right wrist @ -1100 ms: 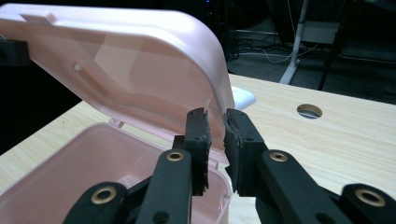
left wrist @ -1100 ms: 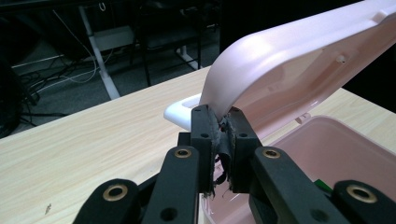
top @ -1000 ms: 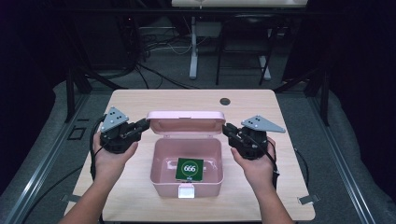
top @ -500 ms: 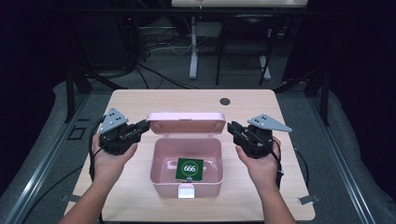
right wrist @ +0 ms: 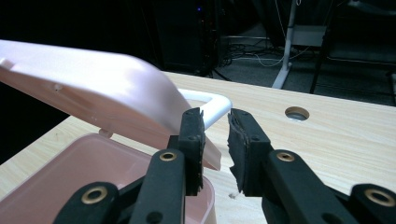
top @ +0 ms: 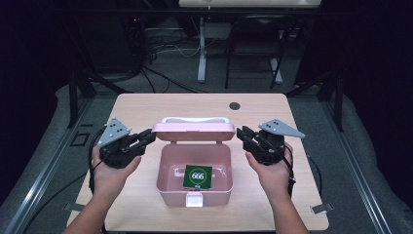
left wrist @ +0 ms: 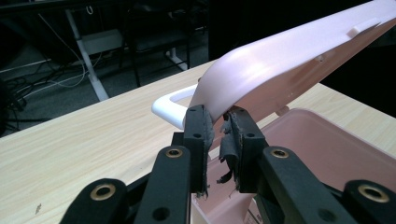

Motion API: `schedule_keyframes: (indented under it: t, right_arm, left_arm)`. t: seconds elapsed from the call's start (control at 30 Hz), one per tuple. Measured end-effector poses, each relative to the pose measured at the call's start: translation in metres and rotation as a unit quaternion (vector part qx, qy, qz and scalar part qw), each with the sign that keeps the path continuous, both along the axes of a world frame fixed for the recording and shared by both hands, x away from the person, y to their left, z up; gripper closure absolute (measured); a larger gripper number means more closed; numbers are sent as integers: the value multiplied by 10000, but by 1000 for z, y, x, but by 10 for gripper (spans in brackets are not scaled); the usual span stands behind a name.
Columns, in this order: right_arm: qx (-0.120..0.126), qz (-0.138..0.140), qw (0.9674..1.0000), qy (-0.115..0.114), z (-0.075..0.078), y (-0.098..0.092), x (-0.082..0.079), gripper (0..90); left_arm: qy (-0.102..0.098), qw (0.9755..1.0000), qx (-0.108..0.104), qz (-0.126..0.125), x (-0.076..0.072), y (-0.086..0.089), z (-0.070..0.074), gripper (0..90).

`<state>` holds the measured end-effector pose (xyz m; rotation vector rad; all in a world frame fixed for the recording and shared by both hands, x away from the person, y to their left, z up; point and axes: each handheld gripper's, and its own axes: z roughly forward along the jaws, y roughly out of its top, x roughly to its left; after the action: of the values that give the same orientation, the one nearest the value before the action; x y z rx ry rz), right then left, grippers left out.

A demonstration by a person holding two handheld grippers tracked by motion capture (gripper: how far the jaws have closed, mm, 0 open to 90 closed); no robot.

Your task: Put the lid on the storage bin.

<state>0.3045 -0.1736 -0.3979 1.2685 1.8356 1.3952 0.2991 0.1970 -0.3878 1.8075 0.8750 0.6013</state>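
Note:
A pink box [top: 164, 168] stands open on the table with its lid [top: 195, 130] raised at the back, white handle [top: 195, 119] on top. A green card [top: 197, 176] marked 666 lies inside. My left gripper [top: 148, 137] is at the lid's left corner. In the left gripper view its jaws [left wrist: 218, 123] have just been opening, and the lid's edge [left wrist: 280, 70] sits loosely between the pads. My right gripper [top: 242, 134] is at the right corner. Its jaws [right wrist: 215, 123] have also just been opening, with a gap beside the lid [right wrist: 93, 88].
The light wooden table [top: 146, 107] has a round cable hole [top: 234, 106] behind the box. A white latch [top: 195, 201] hangs on the box's front wall. Dark floor, cables and a desk leg [top: 201, 53] lie beyond the far edge.
Both hands and the raised lid stand almost where they were. The right gripper has edged slightly up and outward.

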Motion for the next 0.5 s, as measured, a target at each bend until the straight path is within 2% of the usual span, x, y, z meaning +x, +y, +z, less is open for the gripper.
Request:
schedule_keyframes:
  t: [0.27, 0.5]
  right_arm:
    - [43, -4, 10000, 18, -2, -1, 2, 699]
    - [82, -11, 10000, 42, -2, -3, 4, 691]
  left_arm:
    - [9, 10000, 27, -30, -5, 0, -4, 724]
    - [35, 9999, 50, -88, -11, 1, -6, 709]
